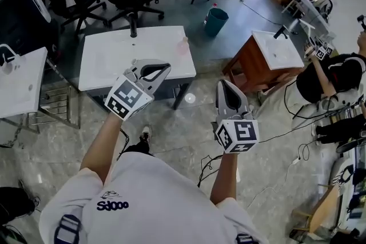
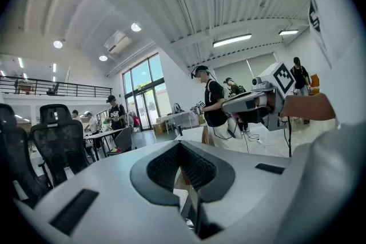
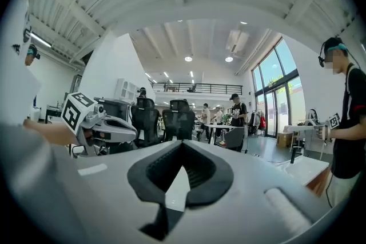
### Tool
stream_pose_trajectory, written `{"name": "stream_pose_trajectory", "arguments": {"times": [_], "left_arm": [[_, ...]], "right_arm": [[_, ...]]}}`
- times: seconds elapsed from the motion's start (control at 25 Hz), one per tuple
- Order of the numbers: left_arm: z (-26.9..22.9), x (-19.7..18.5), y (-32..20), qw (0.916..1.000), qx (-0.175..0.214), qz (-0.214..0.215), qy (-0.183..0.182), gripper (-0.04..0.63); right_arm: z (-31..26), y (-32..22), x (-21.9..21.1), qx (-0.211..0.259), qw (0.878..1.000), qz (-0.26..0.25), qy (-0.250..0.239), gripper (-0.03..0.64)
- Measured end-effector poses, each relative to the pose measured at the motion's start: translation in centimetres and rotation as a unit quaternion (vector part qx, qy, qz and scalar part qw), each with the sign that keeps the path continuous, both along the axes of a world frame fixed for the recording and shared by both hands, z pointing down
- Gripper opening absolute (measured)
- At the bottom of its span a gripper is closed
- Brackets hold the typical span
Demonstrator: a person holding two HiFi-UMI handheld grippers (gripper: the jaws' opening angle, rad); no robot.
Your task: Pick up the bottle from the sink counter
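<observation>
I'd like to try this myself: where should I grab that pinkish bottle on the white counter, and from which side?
Likely round its body, from the counter's right end. The bottle seems to stand upright by the right edge of the white counter, nothing beside it, nearest the right tool, whose jaws are shut and must open first. Neck or cap: too small to tell.
</observation>
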State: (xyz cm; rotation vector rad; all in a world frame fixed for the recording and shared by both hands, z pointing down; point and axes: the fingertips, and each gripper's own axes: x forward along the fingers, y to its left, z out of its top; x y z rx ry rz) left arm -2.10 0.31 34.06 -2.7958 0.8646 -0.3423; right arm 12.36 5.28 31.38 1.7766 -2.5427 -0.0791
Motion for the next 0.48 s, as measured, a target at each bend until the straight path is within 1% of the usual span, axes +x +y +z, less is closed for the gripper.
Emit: {"name": "stream_pose_trajectory", "arguments": {"times": [0.12, 0.24, 0.4, 0.48], "left_arm": [[-0.3, 0.2, -3.3, 0.9999, 0.000, 0.011, 0.007, 0.000], [-0.1, 0.1, -6.2, 0.9993, -0.019, 0.027, 0.017, 0.000], [0.7, 0.1, -9.4, 0.9992, -0.024, 0.031, 0.011, 0.000], [1.0, 0.3, -10.5, 0.9984, -0.034, 0.041, 0.020, 0.000]], "right_arm": [[-0.6, -3.0, 0.0, 0.005, 1.000, 0.005, -0.007, 0.011], [-1.0, -5.7, -0.5, 0.003, 1.000, 0.004, -0.013, 0.011], [-0.7, -8.5, -0.8, -0.008, 1.000, 0.007, -0.015, 0.009], [-0.5, -9.7, -0.9, -0.015, 1.000, 0.008, -0.019, 0.011]]}}
